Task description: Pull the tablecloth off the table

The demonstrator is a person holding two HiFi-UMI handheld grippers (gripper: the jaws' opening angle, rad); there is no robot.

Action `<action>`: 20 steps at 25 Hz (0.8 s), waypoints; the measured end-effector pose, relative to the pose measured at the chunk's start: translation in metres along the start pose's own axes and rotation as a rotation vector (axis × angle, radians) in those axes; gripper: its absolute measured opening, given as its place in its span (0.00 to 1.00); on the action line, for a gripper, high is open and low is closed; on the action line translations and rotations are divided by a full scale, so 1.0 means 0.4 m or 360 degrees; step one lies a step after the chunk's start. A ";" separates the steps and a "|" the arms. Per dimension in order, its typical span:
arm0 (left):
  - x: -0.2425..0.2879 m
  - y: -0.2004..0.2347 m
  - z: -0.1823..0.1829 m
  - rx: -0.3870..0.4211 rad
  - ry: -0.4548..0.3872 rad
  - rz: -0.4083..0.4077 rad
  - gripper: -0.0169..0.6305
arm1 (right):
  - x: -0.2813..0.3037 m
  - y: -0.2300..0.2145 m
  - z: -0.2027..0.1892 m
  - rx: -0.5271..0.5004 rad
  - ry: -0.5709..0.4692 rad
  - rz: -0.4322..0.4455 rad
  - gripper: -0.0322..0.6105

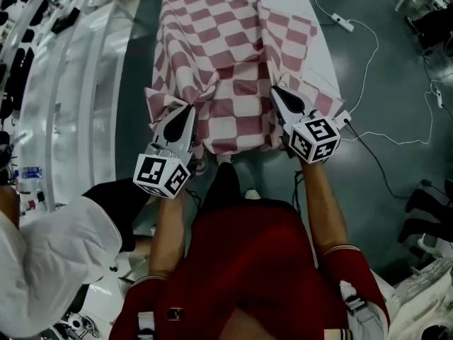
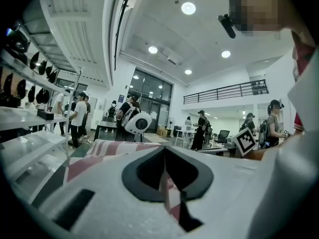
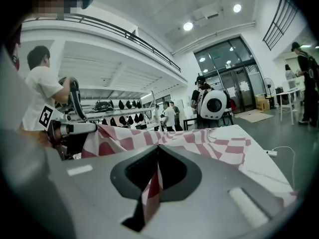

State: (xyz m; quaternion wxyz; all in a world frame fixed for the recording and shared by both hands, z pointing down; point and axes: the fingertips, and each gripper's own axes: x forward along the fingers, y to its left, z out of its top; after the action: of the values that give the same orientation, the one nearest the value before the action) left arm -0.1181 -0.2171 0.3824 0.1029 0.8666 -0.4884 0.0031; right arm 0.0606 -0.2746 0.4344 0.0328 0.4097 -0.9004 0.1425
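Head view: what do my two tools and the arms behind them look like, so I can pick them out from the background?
The left tool and right tool are each a pale grey wedge with a black tapered front. Each ends at the back in a white cube printed with black square markers. The person wears a dark red short-sleeved shirt with pale-banded cuffs.

The dark grey floor (image 1: 382, 211) has a white power strip (image 1: 343, 24) lying on it. White shelving (image 1: 78, 83) runs along one side. Round ceiling lights (image 2: 188, 8) glow over white walls (image 2: 209, 83), a railed mezzanine (image 2: 227, 91) and tall glazed doors (image 2: 149, 91) (people (image 2: 77, 116) stand about there).
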 end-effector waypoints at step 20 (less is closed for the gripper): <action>-0.318 -0.240 -0.005 -0.0001 -0.0039 -0.0044 0.04 | -0.333 0.330 -0.098 0.0089 -0.0138 0.0262 0.07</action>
State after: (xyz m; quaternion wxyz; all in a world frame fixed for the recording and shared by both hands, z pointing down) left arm -0.1031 -0.0609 0.3539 0.0973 0.8732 -0.4775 -0.0090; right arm 0.0481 -0.0842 0.4182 -0.0295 0.3410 -0.9272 0.1520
